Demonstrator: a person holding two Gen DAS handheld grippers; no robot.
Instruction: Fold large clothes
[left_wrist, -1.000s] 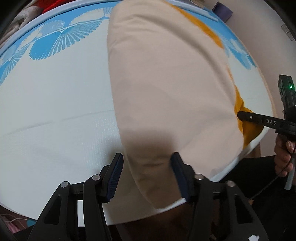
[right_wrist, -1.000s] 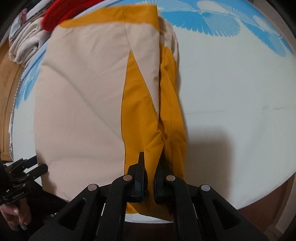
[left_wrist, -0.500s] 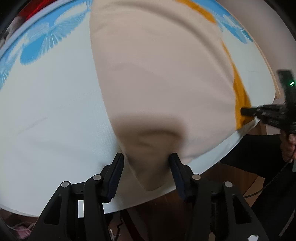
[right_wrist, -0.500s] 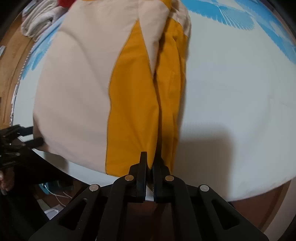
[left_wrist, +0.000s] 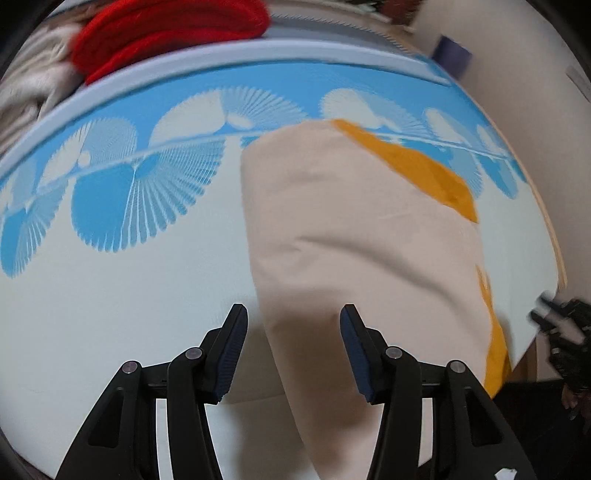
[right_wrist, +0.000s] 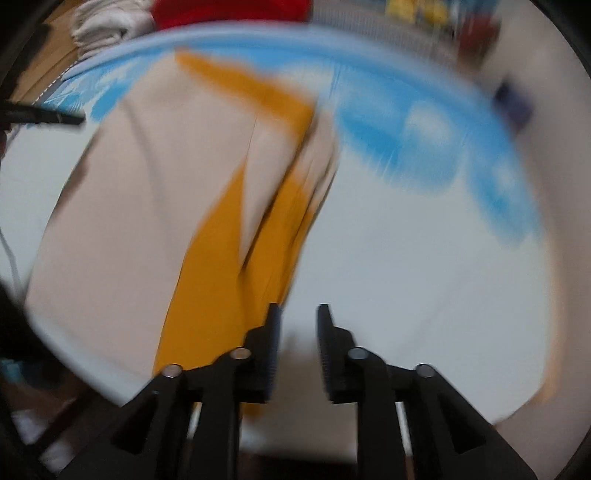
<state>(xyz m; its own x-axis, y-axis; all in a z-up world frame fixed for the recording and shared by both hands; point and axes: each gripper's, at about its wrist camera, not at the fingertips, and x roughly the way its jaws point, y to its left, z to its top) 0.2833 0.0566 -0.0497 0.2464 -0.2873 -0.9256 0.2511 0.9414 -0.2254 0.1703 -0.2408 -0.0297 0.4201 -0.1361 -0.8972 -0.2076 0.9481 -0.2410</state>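
A large cream garment with orange panels (left_wrist: 362, 236) lies folded lengthwise on the white and blue patterned table cover (left_wrist: 122, 280); its near end hangs over the front edge. My left gripper (left_wrist: 293, 332) is open, its fingers astride the cream near end without pinching it. In the right wrist view the garment (right_wrist: 155, 229) lies left of centre, blurred by motion. My right gripper (right_wrist: 297, 328) is open and empty, just right of the orange edge, over bare cover. The right gripper also shows at the right edge of the left wrist view (left_wrist: 565, 332).
A red knit item (left_wrist: 166, 33) and pale folded cloths (left_wrist: 26, 88) are piled beyond the far edge of the table. A wall (left_wrist: 517, 74) rises at the far right. The cover's front edge (left_wrist: 240, 402) is right under my left fingers.
My right gripper has let go of the orange edge and opened, shifting right. Both grippers have pulled back and tilted up, so the far edge of the table and the piled clothes show.
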